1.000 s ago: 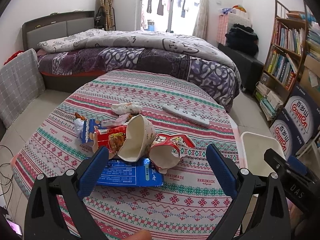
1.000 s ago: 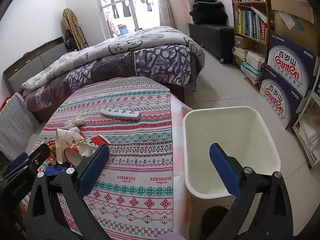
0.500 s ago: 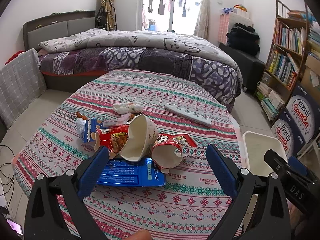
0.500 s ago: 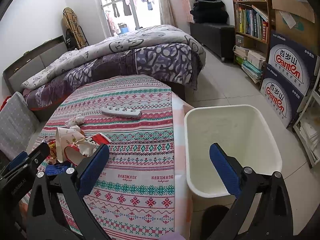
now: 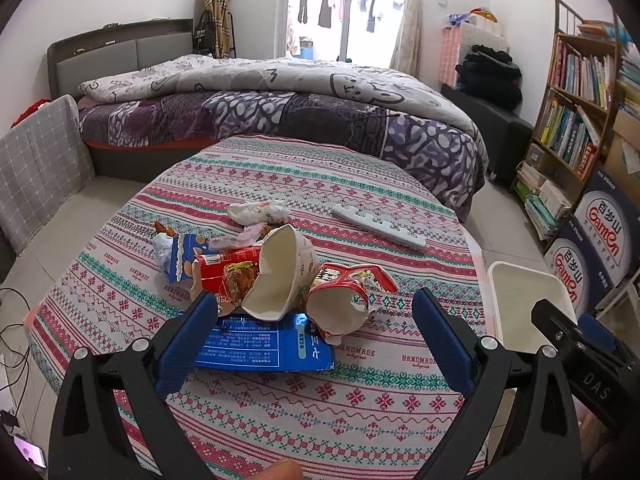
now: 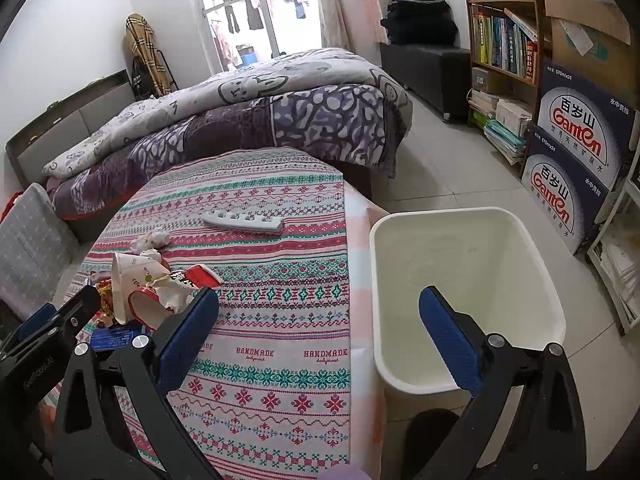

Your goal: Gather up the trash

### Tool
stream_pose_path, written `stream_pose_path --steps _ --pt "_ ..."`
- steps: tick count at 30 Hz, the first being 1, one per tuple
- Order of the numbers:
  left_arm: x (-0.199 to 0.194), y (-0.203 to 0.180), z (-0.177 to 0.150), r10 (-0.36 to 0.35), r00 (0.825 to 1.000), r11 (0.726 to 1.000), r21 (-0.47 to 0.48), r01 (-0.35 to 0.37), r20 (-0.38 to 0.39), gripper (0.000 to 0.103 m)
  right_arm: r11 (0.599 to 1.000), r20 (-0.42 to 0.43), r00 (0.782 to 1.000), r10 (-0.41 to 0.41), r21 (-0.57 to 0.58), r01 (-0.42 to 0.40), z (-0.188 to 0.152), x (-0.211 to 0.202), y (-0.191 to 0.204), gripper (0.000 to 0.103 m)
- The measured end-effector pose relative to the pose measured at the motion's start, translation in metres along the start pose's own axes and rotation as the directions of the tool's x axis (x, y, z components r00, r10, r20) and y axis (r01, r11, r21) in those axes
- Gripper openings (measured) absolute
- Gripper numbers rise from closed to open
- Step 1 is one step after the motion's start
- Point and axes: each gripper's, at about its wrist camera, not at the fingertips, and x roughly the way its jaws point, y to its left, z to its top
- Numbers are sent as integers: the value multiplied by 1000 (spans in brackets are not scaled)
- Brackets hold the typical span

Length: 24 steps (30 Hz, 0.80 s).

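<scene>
While both tools hang above the patterned tablecloth (image 5: 280, 420), neither one grips anything; the left gripper (image 5: 314, 320) has its 2 blue-padded fingers (image 5: 188, 348) spread wide, framing the trash heap from the near side; the right gripper (image 6: 320, 320) is likewise released, its jaws far apart, one over the cloth and the other over the white bin (image 6: 532, 264); the heap lies on the round table's near-left part, well apart from the bin, which stands on the floor just beside the table's right edge; in the heap, a torn white paper cup (image 5: 280, 280) lies tipped on its side with its mouth facing the camera, touching a crushed red-and-white cup (image 5: 344, 300) to its right; both rest partly on a flat blue packet (image 5: 264, 344); a red snack wrapper (image 5: 228, 268) and a blue-and-white wrapper (image 5: 180, 256) lie to the left of the white cup; a crumpled tissue (image 5: 260, 210) sits behind them; a grey-white power strip (image 5: 378, 228) lies apart, farther back on the right; a bed (image 5: 280, 112) stands beyond the table, and a bookshelf (image 5: 576, 120) stands at the right wall.
</scene>
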Motion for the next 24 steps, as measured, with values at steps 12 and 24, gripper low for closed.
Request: stream_pose_path --steps 12,24 --pt "0 0 0 1 1000 1000 0 -1 0 95 1000 -7 1000 4 -9 -4 -3 1 2 96" --pt "1 2 -2 2 1000 1000 -1 -2 -4 95 1000 -11 1000 3 -9 -4 -3 1 3 96"
